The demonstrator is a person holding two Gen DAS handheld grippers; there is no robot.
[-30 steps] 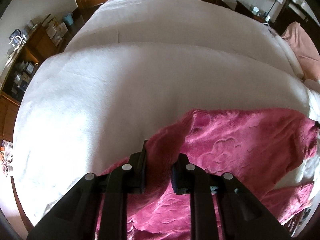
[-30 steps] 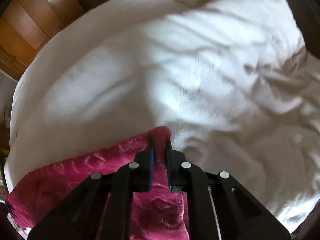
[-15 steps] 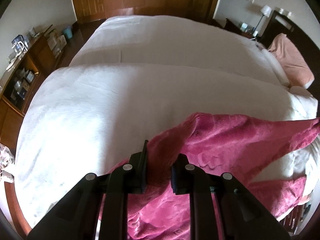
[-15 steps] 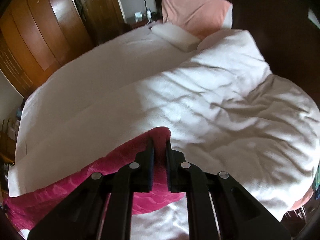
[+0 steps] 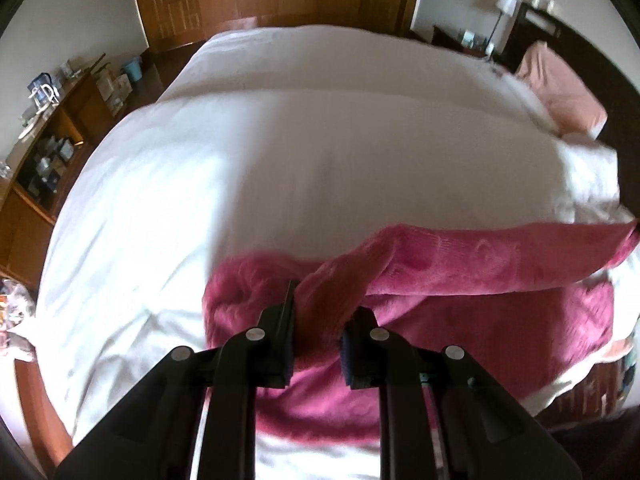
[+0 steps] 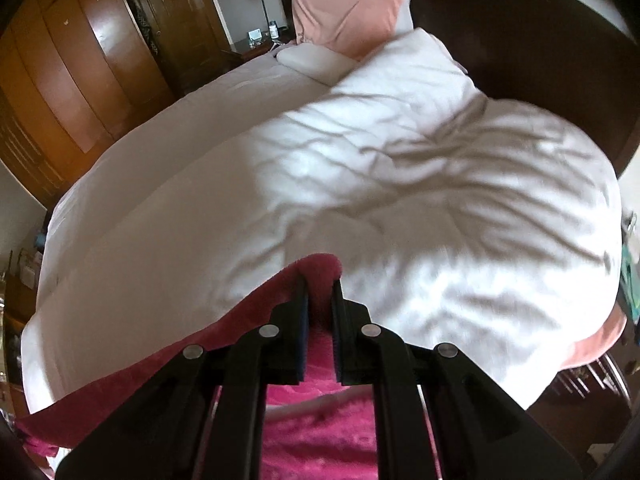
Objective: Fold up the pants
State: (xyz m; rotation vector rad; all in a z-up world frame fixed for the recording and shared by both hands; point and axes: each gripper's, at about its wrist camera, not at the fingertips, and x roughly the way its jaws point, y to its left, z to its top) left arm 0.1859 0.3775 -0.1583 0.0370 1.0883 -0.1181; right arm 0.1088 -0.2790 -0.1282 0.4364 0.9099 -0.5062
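The pants [image 5: 472,280] are dark pink plush fabric, lifted above a bed with a white duvet [image 5: 280,160]. My left gripper [image 5: 320,308] is shut on a bunched edge of the pants, and the cloth stretches from it to the right in a raised band over a lower layer. My right gripper [image 6: 320,284] is shut on another corner of the pants [image 6: 320,268], with the cloth running down to the lower left and hanging under the fingers. The rest of the pants below both grippers is hidden.
A rumpled white duvet [image 6: 420,200] covers the bed. Pink pillows [image 6: 348,12] lie at the dark headboard. Wooden wardrobes [image 6: 60,80] stand beyond the bed. A shelf unit [image 5: 44,152] with small items stands at the left, and a lamp [image 5: 506,4] stands on a nightstand.
Both grippers have risen with the pants held, so more of the bed shows. The cloth between them now hangs as a raised band folded over its lower layer.
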